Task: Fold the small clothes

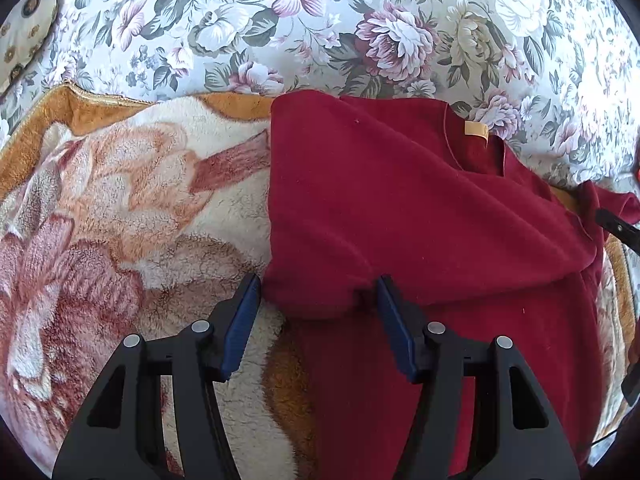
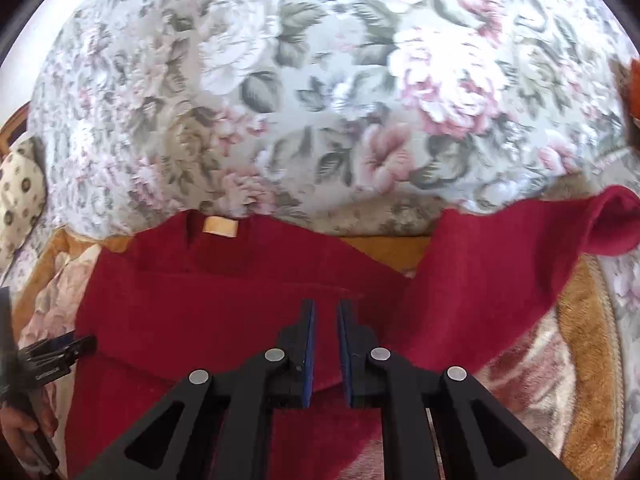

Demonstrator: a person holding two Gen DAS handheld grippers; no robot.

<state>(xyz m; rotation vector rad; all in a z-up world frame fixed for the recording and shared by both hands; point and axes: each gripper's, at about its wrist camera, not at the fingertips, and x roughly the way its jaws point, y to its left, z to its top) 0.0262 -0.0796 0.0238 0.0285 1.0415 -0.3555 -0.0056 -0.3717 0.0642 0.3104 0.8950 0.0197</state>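
- garment: the dark red fleece sweater with a tan neck label [image 1: 420,200] lies flat on the plush cream and rust floral blanket with an ochre border [image 1: 120,208], which lies on the pale floral printed bedspread [image 1: 320,32].
- in the left wrist view the sweater's left part is already doubled inward; a straight folded edge runs away from us, ending in a rounded lower corner.
- left gripper [image 1: 318,300]: we see the jaws well apart, blue pads straddling that rounded corner. cloth lies between them but the pads do not press it.
- right gripper [image 2: 326,320]: jaws drawn nearly together over the body of the sweater. we judge red cloth is pinched between the blue pads, since fabric rises toward them, though the contact point itself is hard to see.
- key relation: the unfolded sleeve [image 2: 540,252] stretches up and to the right of the right gripper, long axis slanting toward its open cuff, which lies on the bedspread past the blanket's border. the right hand is clearly the nearer one.
- we judge the next fold must carry that sleeve side leftward across the body toward the label.
- materials: fleece is soft, matte, slightly fuzzy; likely to cling to the plush pile and drag it.
- a cream patterned cushion [image 1: 24,32] sits at the far left.
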